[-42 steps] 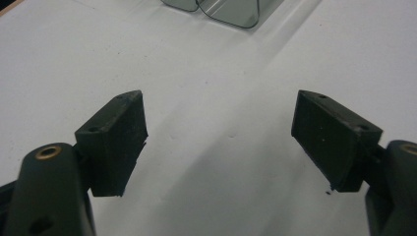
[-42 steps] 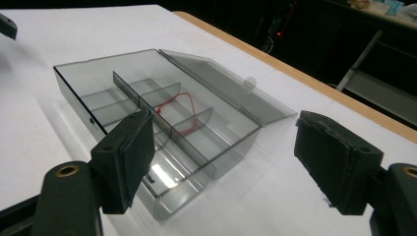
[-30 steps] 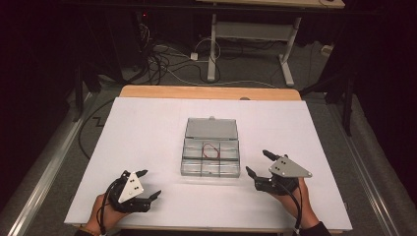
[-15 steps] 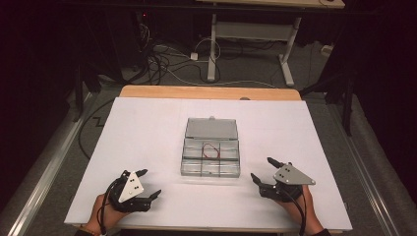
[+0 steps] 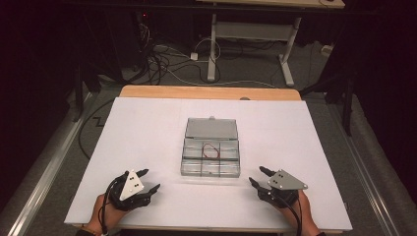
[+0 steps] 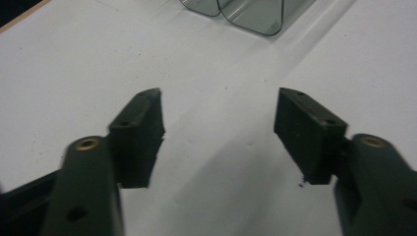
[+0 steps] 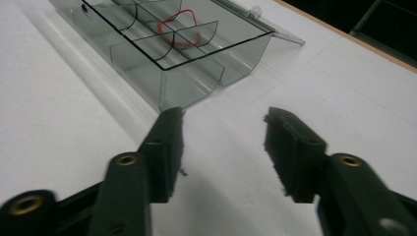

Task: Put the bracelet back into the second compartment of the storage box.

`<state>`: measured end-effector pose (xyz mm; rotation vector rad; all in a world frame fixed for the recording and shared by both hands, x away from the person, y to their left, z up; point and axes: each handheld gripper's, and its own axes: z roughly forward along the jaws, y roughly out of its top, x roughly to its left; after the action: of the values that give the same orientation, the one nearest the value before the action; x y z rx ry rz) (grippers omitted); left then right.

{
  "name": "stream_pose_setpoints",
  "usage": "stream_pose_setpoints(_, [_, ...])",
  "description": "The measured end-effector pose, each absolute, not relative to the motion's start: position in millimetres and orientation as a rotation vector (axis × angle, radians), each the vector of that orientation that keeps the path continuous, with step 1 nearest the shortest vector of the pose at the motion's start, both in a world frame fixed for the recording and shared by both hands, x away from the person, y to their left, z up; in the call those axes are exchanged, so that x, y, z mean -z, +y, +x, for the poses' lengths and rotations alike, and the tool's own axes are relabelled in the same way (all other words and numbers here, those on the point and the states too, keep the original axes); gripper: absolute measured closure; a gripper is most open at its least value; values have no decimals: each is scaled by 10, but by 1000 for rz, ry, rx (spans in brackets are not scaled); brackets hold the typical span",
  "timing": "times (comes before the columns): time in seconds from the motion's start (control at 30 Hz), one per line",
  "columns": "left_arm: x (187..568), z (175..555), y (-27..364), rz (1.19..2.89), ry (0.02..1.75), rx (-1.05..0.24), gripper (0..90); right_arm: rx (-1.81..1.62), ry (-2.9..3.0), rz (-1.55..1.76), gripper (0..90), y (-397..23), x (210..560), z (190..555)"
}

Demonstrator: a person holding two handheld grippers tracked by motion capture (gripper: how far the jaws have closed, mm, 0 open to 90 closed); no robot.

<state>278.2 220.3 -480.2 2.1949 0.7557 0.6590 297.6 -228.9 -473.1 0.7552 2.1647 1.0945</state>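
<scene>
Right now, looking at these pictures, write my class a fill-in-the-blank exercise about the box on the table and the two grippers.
1. The clear compartment box has its lid ____.
2. The loop of thin cord in one compartment of the box is coloured ____.
3. Both the left gripper and the right gripper hold ____ between their jaws, which have just been closing.
4. The box rests on a table covered in ____.

Missing words: open; red; nothing; white

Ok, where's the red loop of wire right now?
In the high view, the red wire loop lies inside the open clear compartment box at the table's middle, in a central compartment just below the flipped-back lid.
</scene>
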Motion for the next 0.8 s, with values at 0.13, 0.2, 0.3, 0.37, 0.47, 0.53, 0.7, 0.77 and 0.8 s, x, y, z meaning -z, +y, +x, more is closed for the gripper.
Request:
stream_pose_setpoints(0.13, [4778,2784,2199,2208,751,-636,666,-1105,2175,735,751,-2290,4711,2965])
stream_pose_setpoints(0.2, [4765,2785,2202,2220,733,-644,746,-1102,2184,721,830,-2286,4709,2962])
stream_pose_setpoints(0.3, [4759,2786,2206,2230,730,-631,834,-1098,2187,707,889,-2281,4702,2959])
stream_pose_setpoints(0.37, [4759,2789,2213,2233,728,-631,873,-1097,2187,701,900,-2281,4699,2958])
stream_pose_setpoints(0.47, [4759,2796,2220,2228,734,-609,874,-1093,2190,694,900,-2288,4695,2968])
stream_pose_setpoints(0.53, [4756,2802,2224,2232,713,-620,874,-1092,2191,694,900,-2297,4697,2980])
stream_pose_setpoints(0.7, [4768,2787,2220,2253,680,-606,873,-1095,2181,701,900,-2337,4692,3017])
stream_pose_setpoints(0.77, [4769,2780,2216,2261,673,-610,872,-1101,2172,706,900,-2350,4683,3022])
stream_pose_setpoints(0.8, [4770,2778,2216,2259,672,-606,872,-1102,2168,706,900,-2356,4678,3023])
